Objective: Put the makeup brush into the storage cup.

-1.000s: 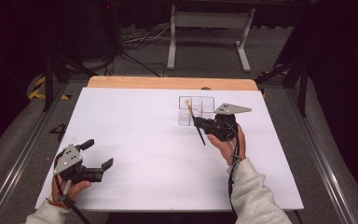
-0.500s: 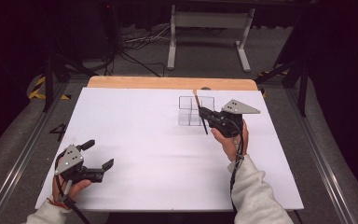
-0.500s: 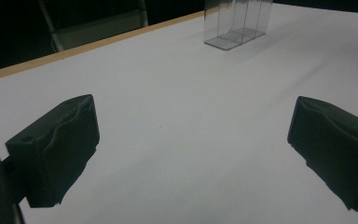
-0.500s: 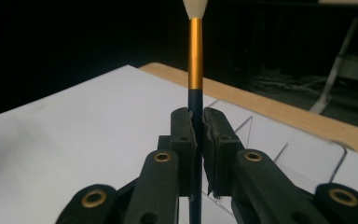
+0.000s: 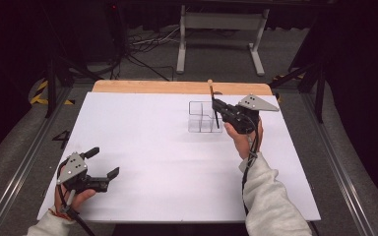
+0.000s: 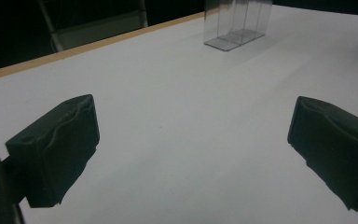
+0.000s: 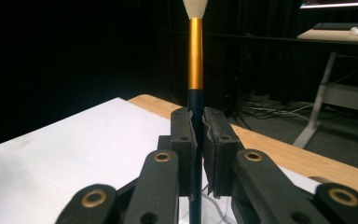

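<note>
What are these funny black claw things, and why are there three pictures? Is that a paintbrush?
Those claws are tongs that a person holds, one in each hand. No robot here, just a person at a white table.

The big picture comes from a camera up high, looking down. The other two come from small cameras riding on the tongs, looking along their black jaws.

The left tongs are near the table's front corner. Their jaws stand wide apart with nothing between them, as the left gripper view shows.

The right tongs are squeezed shut on a paintbrush. Yes, it is one: pale bristles on top, a gold band, a dark handle. It is held upright.

On the table stands a clear plastic box with compartments. The brush's lower end is right at that box; whether it is inside, I cannot tell.
</note>
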`<state>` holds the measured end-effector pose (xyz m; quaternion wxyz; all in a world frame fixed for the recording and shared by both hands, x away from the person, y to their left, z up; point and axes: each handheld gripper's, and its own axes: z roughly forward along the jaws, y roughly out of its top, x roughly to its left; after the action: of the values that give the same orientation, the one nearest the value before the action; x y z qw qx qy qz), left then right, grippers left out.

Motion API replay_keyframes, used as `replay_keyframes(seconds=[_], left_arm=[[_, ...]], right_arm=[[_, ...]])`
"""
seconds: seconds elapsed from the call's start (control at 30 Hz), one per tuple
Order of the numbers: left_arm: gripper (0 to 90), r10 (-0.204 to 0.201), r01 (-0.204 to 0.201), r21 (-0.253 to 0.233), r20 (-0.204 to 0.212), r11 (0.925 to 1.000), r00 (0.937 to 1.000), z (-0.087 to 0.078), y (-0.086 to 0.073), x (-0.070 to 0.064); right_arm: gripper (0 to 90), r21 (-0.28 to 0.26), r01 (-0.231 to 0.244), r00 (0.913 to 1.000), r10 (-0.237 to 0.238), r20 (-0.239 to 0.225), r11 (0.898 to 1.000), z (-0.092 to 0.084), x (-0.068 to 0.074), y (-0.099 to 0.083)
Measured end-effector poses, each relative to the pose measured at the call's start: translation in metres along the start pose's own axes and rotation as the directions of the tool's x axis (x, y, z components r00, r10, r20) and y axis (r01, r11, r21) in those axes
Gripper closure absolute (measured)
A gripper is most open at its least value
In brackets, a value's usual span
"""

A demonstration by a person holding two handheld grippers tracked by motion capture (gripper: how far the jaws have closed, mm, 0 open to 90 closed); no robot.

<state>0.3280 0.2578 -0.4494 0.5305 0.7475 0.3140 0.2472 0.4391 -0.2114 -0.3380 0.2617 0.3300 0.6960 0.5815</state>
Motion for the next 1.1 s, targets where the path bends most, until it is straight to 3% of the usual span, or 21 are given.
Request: replay_keyframes(seconds=[0.4,0.8,1.1], left_arm=[[2.0,-0.003,0.003,-0.008,-0.010,1.0000,0.9999,-0.001,0.000,0.001],[2.3,-0.012,0.012,-0.008,-0.009,0.9999,0.9999,0.000,-0.001,0.001],[2.5,-0.014,0.014,-0.003,-0.010,0.9999,0.9999,0.000,-0.001,0.002]], right_arm=[[83.8,-0.054,-0.051,0.9979,0.053,0.039,0.997,0.010,-0.016,0.008],[83.8,-0.087,-0.001,0.9959,0.009,0.090,0.996,0.021,-0.026,0.018],[83.8,-0.098,-0.004,0.9965,0.012,0.082,0.995,0.031,-0.029,0.014]])
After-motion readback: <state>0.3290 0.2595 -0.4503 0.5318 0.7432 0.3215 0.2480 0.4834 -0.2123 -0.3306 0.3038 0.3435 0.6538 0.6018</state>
